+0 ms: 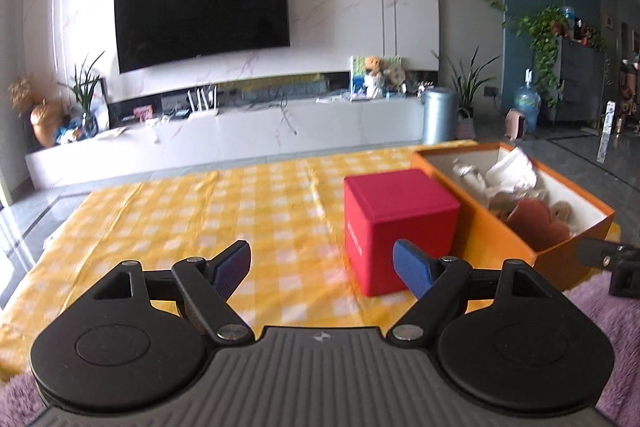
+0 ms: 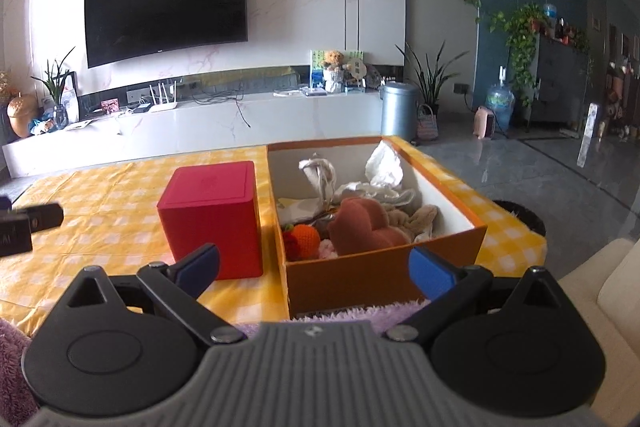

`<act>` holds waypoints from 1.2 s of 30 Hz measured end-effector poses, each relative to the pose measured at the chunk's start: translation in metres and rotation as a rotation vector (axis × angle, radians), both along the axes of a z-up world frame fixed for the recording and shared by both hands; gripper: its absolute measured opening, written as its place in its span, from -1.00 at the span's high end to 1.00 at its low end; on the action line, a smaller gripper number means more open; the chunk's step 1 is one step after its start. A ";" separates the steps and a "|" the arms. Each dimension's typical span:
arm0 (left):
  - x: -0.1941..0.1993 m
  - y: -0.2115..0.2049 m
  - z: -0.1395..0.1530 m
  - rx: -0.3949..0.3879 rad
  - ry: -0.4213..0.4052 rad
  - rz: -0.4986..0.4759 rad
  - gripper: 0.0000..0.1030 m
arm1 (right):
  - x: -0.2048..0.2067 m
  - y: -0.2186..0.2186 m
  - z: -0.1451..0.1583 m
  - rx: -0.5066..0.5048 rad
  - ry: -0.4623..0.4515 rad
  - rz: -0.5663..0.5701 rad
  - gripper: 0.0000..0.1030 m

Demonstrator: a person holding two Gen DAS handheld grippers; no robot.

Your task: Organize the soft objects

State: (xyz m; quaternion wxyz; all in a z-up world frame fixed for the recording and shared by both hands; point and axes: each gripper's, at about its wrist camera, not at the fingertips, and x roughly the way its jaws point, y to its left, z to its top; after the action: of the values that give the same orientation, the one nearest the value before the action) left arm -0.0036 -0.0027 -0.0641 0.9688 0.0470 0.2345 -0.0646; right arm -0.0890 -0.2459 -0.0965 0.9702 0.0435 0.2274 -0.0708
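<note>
Living-rm table w/ yellow cloth [image 1: 200, 211]: both grippers, L [image 1: 322, 263] & R [image 2: 314, 267], hanging released, empty. Soft toys [image 2: 360, 227] sitting in orange box [image 2: 384, 267] beside red cube [image 2: 212, 219]; likely between picks, next needing a fresh target.

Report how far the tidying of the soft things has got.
Done, it seems: the orange box already holds a brown plush toy, a knitted orange fruit and white cloths. In hand: nothing; the left gripper and right gripper are both open and empty. Left: no loose soft things show on the yellow cloth; the red box stays shut.
</note>
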 end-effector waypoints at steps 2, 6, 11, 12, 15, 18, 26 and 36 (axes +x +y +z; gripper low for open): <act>0.001 0.002 -0.008 0.015 0.039 0.016 -0.84 | 0.007 -0.003 -0.005 0.021 0.024 -0.003 -0.92; 0.004 0.004 -0.013 0.019 0.092 0.029 -0.84 | 0.013 -0.004 -0.012 0.032 0.055 -0.007 -0.92; -0.005 -0.004 -0.015 0.032 0.097 0.017 -0.84 | 0.015 -0.001 -0.014 0.013 0.063 -0.006 -0.92; -0.005 -0.005 -0.015 0.033 0.098 0.013 -0.84 | 0.014 0.000 -0.014 0.010 0.062 -0.007 -0.92; -0.006 -0.005 -0.013 0.034 0.097 0.015 -0.85 | 0.014 0.000 -0.014 0.007 0.060 -0.010 -0.92; -0.007 -0.005 -0.010 0.030 0.095 0.015 -0.84 | 0.014 -0.001 -0.013 0.010 0.058 -0.012 -0.92; -0.010 -0.005 -0.002 0.027 0.086 0.013 -0.84 | 0.012 0.000 -0.012 0.001 0.055 -0.012 -0.92; -0.012 -0.006 0.000 0.031 0.084 0.009 -0.85 | 0.011 0.001 -0.012 -0.003 0.048 -0.017 -0.92</act>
State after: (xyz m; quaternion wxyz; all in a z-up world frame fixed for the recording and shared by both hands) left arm -0.0159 -0.0084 -0.0642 0.9575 0.0584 0.2762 -0.0585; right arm -0.0781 -0.2445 -0.1081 0.9639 0.0424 0.2503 -0.0805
